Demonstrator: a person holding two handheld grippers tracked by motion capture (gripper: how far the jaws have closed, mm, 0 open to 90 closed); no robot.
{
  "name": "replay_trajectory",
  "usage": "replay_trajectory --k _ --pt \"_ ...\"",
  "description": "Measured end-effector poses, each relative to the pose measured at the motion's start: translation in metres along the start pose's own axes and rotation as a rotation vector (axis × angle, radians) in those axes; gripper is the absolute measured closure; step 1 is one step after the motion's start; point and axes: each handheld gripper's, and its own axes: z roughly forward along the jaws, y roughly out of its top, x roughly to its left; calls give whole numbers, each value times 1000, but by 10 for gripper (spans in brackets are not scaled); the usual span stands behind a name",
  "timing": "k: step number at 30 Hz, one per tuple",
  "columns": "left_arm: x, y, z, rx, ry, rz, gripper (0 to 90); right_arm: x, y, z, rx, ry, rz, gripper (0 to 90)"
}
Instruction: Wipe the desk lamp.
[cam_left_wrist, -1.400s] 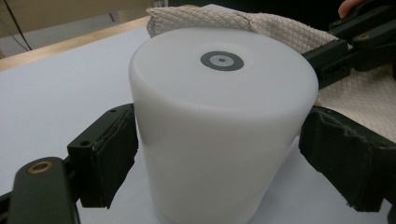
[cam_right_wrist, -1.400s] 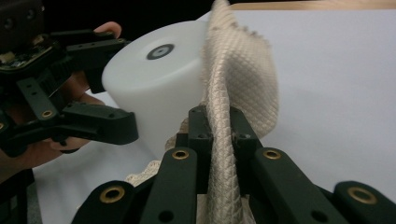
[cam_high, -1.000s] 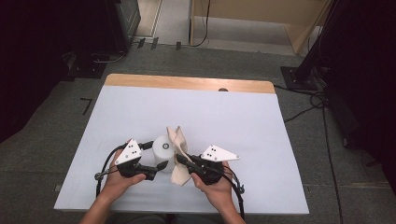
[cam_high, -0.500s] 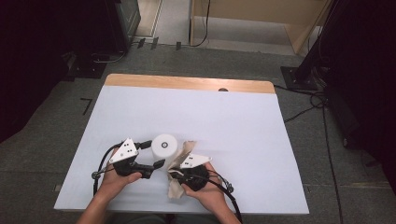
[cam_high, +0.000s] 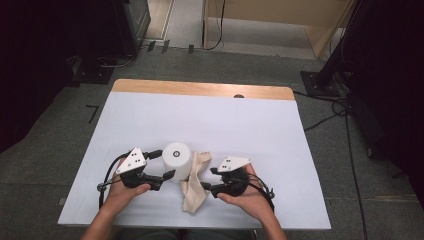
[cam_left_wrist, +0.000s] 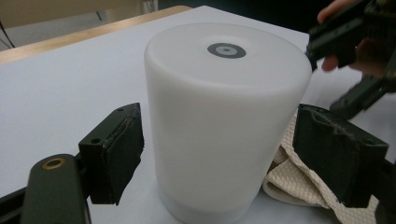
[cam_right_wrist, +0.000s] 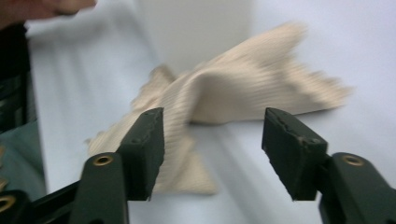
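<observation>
A white cylinder (cam_high: 177, 160) (cam_left_wrist: 219, 116) with a dark ringed dot on top stands upright on the white table (cam_high: 225, 125). My left gripper (cam_high: 165, 164) (cam_left_wrist: 222, 140) is shut on it, one pad against each side. A beige waffle-weave cloth (cam_high: 195, 192) (cam_right_wrist: 233, 93) (cam_left_wrist: 294, 182) lies crumpled on the table just right of the cylinder, touching its base. My right gripper (cam_high: 207, 178) (cam_right_wrist: 212, 140) sits low at the cloth's right side. Its jaws have just been opening and stand apart, with cloth behind the left pad but nothing pressed between them.
A bare wooden strip (cam_high: 200, 89) runs along the table's far edge. Dark equipment and cables stand on the grey floor (cam_high: 60, 130) around it. The right gripper (cam_left_wrist: 343, 67) shows beyond the cylinder in the left gripper view.
The right gripper drew the cloth away from the cylinder, down toward the near edge, then opened and let it drop on the table. The left gripper stayed at the cylinder.
</observation>
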Motion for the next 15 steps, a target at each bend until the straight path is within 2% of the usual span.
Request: replay_trajectory --k 2,4,6,9,11,13,15 --pt "0 0 0 2 -1 2 167 2 4 -3 -48 -11 -22 287" --pt "0 -1 1 5 -2 3 168 10 9 2 -75 0 -94 203" --pt "-1 -1 2 10 -1 6 168 18 12 16 -63 16 -129 118" --pt "-2 -2 3 14 -7 9 168 18 13 34 -43 -1 -129 42" --pt "-1 -2 3 15 -13 11 175 16 12 46 -11 -48 -113 41" --pt "-1 -2 2 16 -19 20 194 15 9 55 18 -101 -112 98" --pt "-1 -3 2 14 -22 18 193 16 6 59 39 -110 -136 124"
